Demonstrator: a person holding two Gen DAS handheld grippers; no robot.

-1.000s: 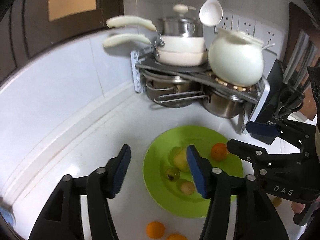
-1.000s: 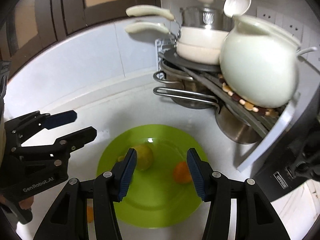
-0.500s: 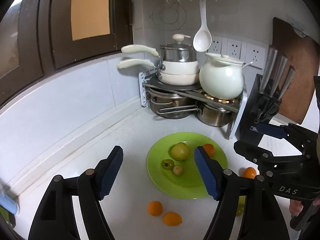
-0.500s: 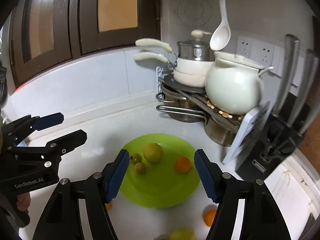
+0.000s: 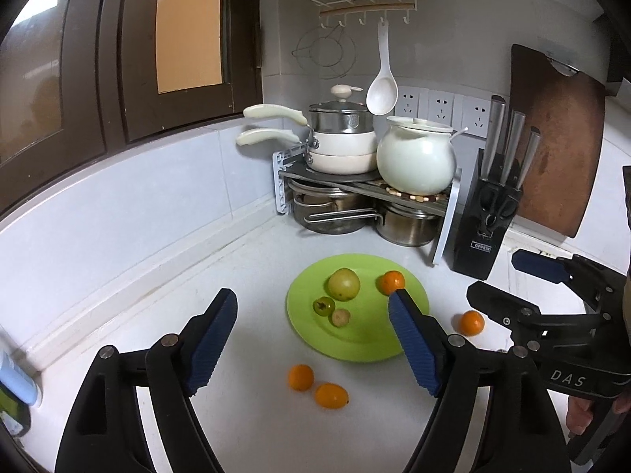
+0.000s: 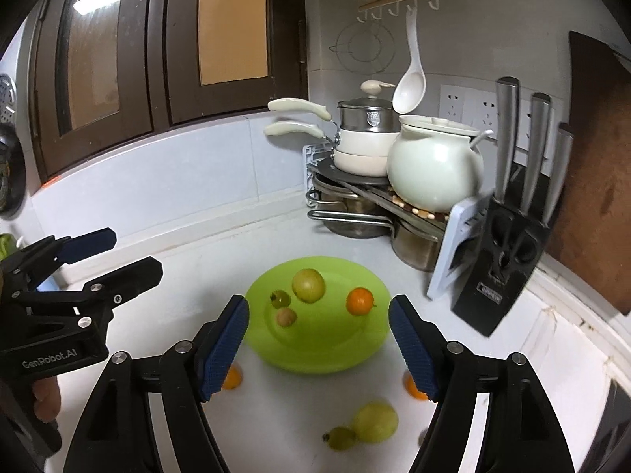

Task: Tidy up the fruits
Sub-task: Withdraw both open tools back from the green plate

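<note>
A green plate (image 5: 366,345) (image 6: 335,354) lies on the white counter. On it sit a large yellow-green fruit (image 5: 344,284) (image 6: 308,285), an orange (image 5: 391,281) (image 6: 359,301), a small green fruit (image 5: 323,306) (image 6: 280,298) and a small brownish fruit (image 5: 340,317) (image 6: 285,317). Two oranges (image 5: 300,377) (image 5: 331,395) lie in front of the plate, another orange (image 5: 472,323) to its right. A yellow-green fruit (image 6: 374,421) and a small green fruit (image 6: 341,438) lie on the counter near me. My left gripper (image 5: 313,341) and right gripper (image 6: 318,349) are open and empty, held above the counter.
A rack with pots and a white jar (image 5: 416,159) stands in the back corner. A black knife block (image 5: 487,228) and a wooden cutting board (image 5: 554,142) stand at the right. A white ladle (image 5: 381,90) hangs above. The counter's wall edge runs along the left.
Both grippers have pulled back and up from the plate, so more of the counter and loose fruit shows. Both stay open and empty.
</note>
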